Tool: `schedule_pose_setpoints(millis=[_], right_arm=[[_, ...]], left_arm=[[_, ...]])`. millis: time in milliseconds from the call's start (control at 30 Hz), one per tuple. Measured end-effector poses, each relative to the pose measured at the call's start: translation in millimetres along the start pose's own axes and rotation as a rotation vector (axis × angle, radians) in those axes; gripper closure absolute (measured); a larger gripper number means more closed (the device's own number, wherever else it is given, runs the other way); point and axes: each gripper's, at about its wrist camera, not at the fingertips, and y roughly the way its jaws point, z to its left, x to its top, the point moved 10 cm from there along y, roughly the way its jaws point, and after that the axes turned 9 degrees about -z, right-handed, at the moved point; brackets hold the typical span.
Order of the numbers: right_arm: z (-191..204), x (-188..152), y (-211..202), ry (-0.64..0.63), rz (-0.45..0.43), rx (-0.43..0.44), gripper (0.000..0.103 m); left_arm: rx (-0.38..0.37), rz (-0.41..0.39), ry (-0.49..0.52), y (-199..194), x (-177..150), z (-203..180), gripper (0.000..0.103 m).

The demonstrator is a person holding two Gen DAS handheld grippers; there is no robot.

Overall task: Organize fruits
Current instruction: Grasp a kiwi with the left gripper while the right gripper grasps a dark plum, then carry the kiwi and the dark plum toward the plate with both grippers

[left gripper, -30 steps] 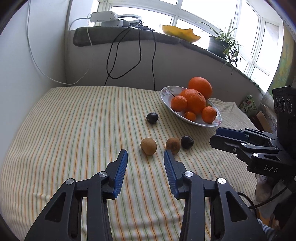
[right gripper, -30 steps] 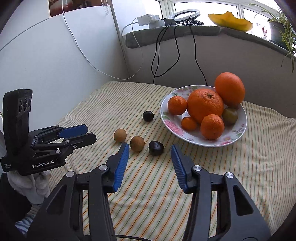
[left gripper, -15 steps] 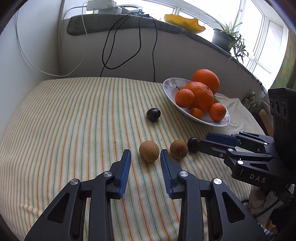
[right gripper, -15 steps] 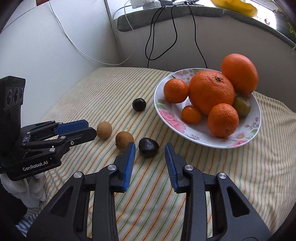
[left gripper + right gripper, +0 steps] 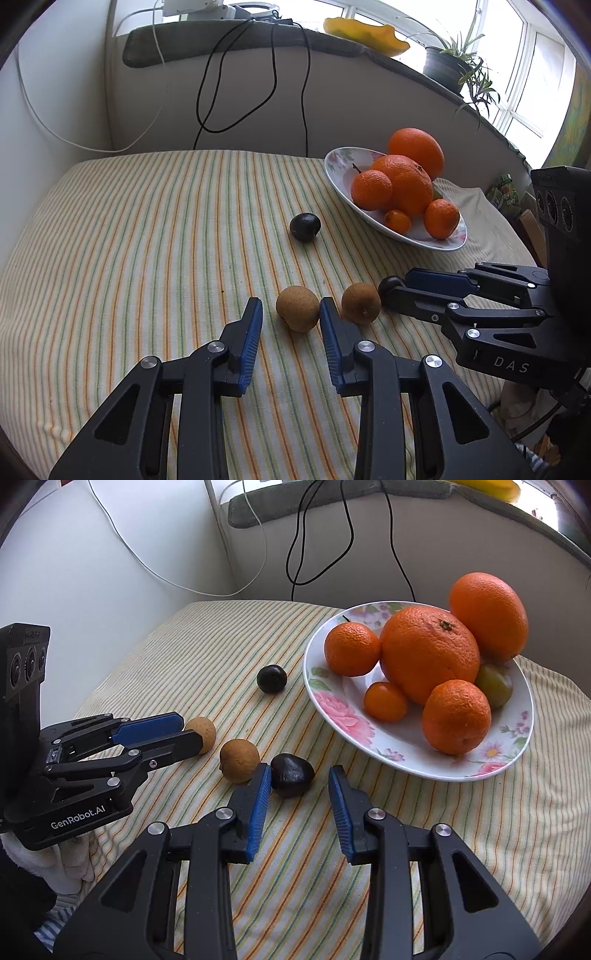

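Note:
Two brown round fruits [image 5: 297, 308] [image 5: 361, 303] and a dark fruit [image 5: 390, 285] lie in a row on the striped cloth. Another dark fruit [image 5: 305, 227] lies nearer the floral bowl [image 5: 439, 240] of oranges [image 5: 402, 184]. My left gripper [image 5: 291, 309] is open, its tips at either side of the left brown fruit. My right gripper [image 5: 300, 779] is open around the near dark fruit [image 5: 291, 774], whose left side touches the left pad. The other brown fruits [image 5: 239, 760] [image 5: 201, 734] and the left gripper [image 5: 184, 734] show in the right wrist view.
The bowl [image 5: 399, 757] also holds a green fruit [image 5: 495, 685]. Black and white cables [image 5: 273, 74] hang down the back wall. A potted plant [image 5: 448, 68] and a yellow dish [image 5: 365, 31] stand on the sill. The cloth's edge drops off at the right [image 5: 491, 221].
Both grippers have moved forward and down toward the row of fruits. The left one now brackets the left brown fruit, the right one the near dark fruit. Both stay open.

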Motion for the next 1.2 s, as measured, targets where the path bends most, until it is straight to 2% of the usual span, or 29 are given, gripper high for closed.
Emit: schedule_pose_setpoints(millis=[333, 733, 800, 867, 1000, 1100, 1133, 1200], right_arm=[[8, 0, 9, -0.027, 0.019, 0.008, 0.077], [9, -6, 6, -0.032, 0.038, 0.012, 0.078], [8, -5, 6, -0.033, 0.044, 0.016, 0.078], [8, -5, 7, -0.032, 0.046, 0.018, 0.078], [7, -4, 7, -0.036, 0.047, 0.015, 0.078], [9, -4, 8, -0.042, 0.048, 0.01, 0.078], [10, -4, 7, -0.042, 0.047, 0.009, 0.078], [11, -4, 6, -0.039, 0.043, 0.007, 0.078]], left_arm=[[-0.02, 0.008, 0.021, 4, -1, -8, 0.08], [-0.024, 0.01, 0.026, 7, 0, -8, 0.08], [-0.022, 0.012, 0.022, 7, 0, -7, 0.079], [-0.011, 0.023, 0.023, 9, -2, -6, 0.07], [-0.014, 0.026, 0.019, 10, -3, -6, 0.069], [-0.02, 0.024, 0.025, 10, -3, -8, 0.073], [-0.027, 0.026, 0.033, 10, -3, -10, 0.079], [-0.018, 0.023, 0.048, 10, -3, -12, 0.079]])
